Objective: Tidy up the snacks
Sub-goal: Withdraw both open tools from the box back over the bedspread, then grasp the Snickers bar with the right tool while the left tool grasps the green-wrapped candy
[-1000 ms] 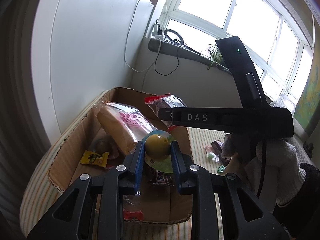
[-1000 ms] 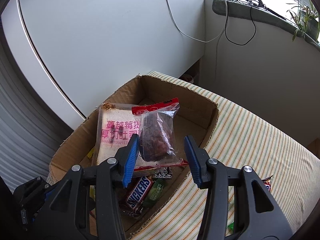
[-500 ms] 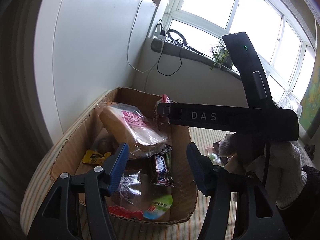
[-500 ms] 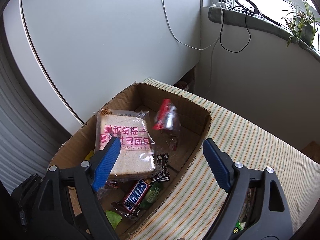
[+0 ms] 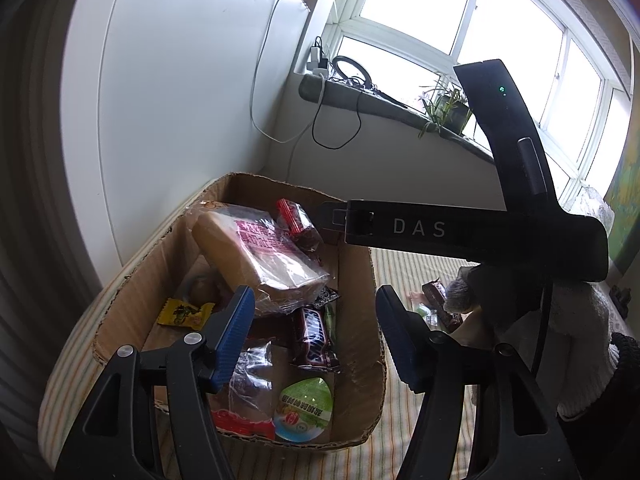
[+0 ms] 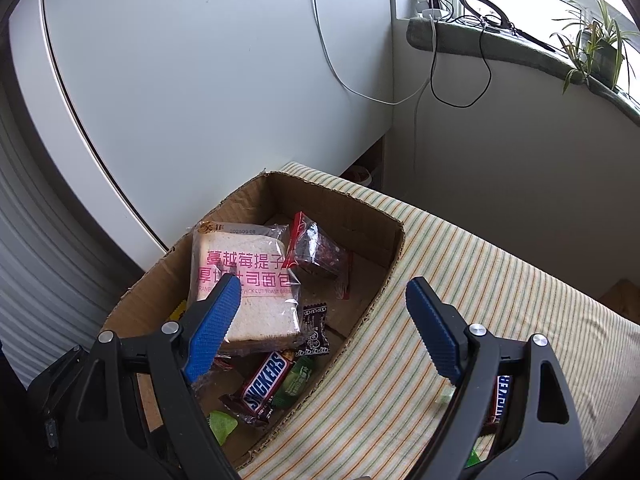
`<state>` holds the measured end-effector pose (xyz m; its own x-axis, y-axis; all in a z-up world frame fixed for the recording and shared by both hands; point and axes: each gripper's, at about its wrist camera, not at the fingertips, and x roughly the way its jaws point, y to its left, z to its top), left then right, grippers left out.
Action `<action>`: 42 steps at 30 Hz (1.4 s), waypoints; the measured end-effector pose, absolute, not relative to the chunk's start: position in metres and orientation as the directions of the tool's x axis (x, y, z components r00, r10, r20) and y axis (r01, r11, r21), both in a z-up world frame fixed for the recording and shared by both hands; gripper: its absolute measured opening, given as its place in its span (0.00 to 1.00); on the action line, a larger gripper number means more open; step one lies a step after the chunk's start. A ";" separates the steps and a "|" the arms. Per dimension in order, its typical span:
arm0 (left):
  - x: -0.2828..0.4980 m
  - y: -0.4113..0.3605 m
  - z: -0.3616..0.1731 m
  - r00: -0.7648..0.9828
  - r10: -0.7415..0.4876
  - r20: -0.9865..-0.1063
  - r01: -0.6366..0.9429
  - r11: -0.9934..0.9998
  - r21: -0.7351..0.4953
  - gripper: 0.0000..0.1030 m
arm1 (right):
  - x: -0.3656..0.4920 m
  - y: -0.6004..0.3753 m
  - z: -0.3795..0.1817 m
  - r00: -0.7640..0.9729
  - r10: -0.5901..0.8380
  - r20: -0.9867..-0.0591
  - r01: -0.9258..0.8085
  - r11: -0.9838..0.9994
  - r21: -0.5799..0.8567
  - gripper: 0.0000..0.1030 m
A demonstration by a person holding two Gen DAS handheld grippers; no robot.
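Note:
An open cardboard box [image 5: 360,276] [image 6: 394,252] stands on a striped cloth. It holds a wrapped toast loaf [image 5: 256,256] [image 6: 248,280], a red-topped clear bag [image 5: 298,224] [image 6: 316,248], a Snickers bar [image 5: 314,336] [image 6: 268,380], a green-lidded jelly cup [image 5: 306,408] and a yellow candy [image 5: 184,312]. My left gripper [image 5: 316,332] is open and empty above the box's near end. My right gripper [image 6: 324,320] is open and empty above the box's right wall; its body [image 5: 472,232] crosses the left wrist view.
More wrapped snacks lie on the striped cloth [image 6: 500,280] right of the box [image 5: 438,306], and one bar [image 6: 502,400] sits under my right gripper. A white wall panel [image 6: 200,80] stands behind the box. A windowsill [image 6: 500,48] carries cables and a plant.
My left gripper opened and let go of the green-lidded jelly cup, which now lies in the box. My right gripper opened and dropped the red-topped bag into the box. Both pulled back.

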<state>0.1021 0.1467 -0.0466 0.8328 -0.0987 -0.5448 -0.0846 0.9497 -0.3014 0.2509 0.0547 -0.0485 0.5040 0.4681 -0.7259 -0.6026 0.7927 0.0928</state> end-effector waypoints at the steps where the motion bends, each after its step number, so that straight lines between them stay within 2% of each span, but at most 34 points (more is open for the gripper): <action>1: 0.102 0.146 -0.046 0.833 -0.100 -0.544 -0.083 0.950 -0.302 0.61 | 0.250 0.052 -0.047 0.508 0.466 -0.724 -0.601 0.794 0.090 0.84; 19: 0.110 0.115 -0.036 0.842 -0.139 -0.521 -0.029 0.953 -0.302 0.61 | 0.244 -0.037 -0.023 0.583 0.437 -0.685 -0.528 0.845 0.089 0.84; 29: 0.118 0.075 -0.034 0.832 -0.193 -0.520 0.047 0.959 -0.280 0.61 | 0.257 -0.106 -0.032 0.595 0.399 -0.698 -0.461 0.880 0.110 0.84; 39: 0.136 0.023 -0.056 0.745 -0.309 -0.592 0.163 0.944 -0.287 0.61 | 0.274 -0.125 -0.074 0.492 0.413 -0.767 -0.495 0.857 0.143 0.84; 42: 0.144 0.012 -0.070 0.693 -0.350 -0.631 0.183 0.931 -0.316 0.58 | 0.281 -0.122 -0.088 0.449 0.421 -0.788 -0.513 0.844 0.158 0.75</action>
<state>0.1439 0.0116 -0.0700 0.6927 -0.3500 -0.6306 0.1828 0.9310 -0.3159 0.2808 -0.1217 -0.0879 0.4494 0.4207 -0.7881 -0.5125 0.8439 0.1583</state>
